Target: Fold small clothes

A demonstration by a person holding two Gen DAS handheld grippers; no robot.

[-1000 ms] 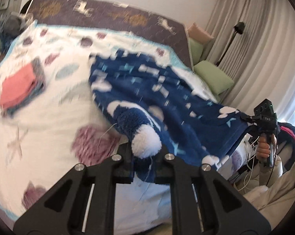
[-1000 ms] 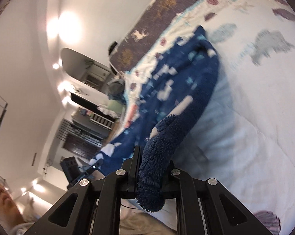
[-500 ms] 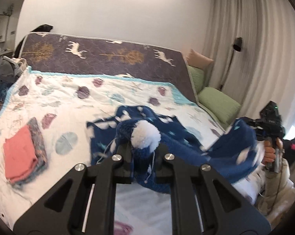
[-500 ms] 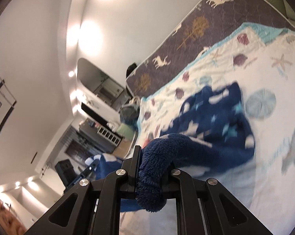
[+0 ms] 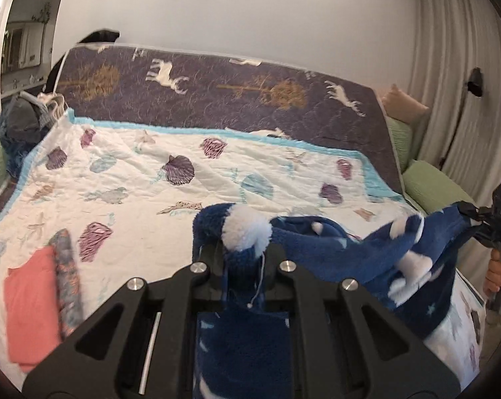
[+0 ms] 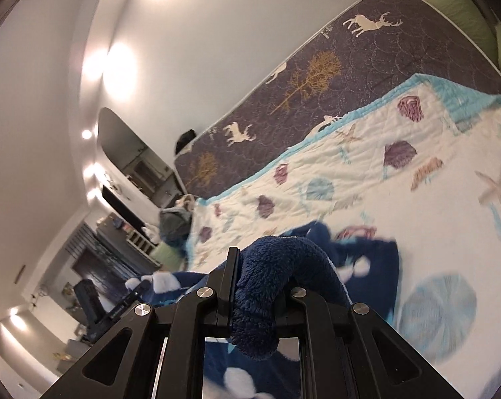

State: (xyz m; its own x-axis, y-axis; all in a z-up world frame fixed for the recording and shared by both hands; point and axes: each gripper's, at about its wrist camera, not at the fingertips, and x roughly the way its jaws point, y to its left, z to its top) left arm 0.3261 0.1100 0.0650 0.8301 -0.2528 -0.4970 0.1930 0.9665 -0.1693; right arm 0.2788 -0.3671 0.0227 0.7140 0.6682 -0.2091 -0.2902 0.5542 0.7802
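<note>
Left claw (image 5: 240,259) clenched on the pom-pom end of the blue fleece garment (image 5: 343,252); right claw (image 6: 257,296) clenched on the opposite plush edge. I hold the garment strung between both claws, long axis across, sagging above the near edge of the bed quilt (image 5: 217,179). Folded pile (image 5: 34,302) lies left of it, nearer my left claw.

The fleece garment (image 5: 350,252) is deep navy with white blotches and small pale-blue stars, and carries a white pompom (image 5: 245,232). The quilt (image 5: 134,173) on the bed is white with a light-blue border, printed with purple and teal shells and tan starfish. At the far side, the headboard cover (image 5: 217,96) is dark purple-grey — white deer, golden trees. Near left lies a folded coral-red piece (image 5: 31,306) beside a grey-blue patterned one (image 5: 66,272). Black fingers (image 5: 214,266); green cushions (image 5: 430,189) at right.
</note>
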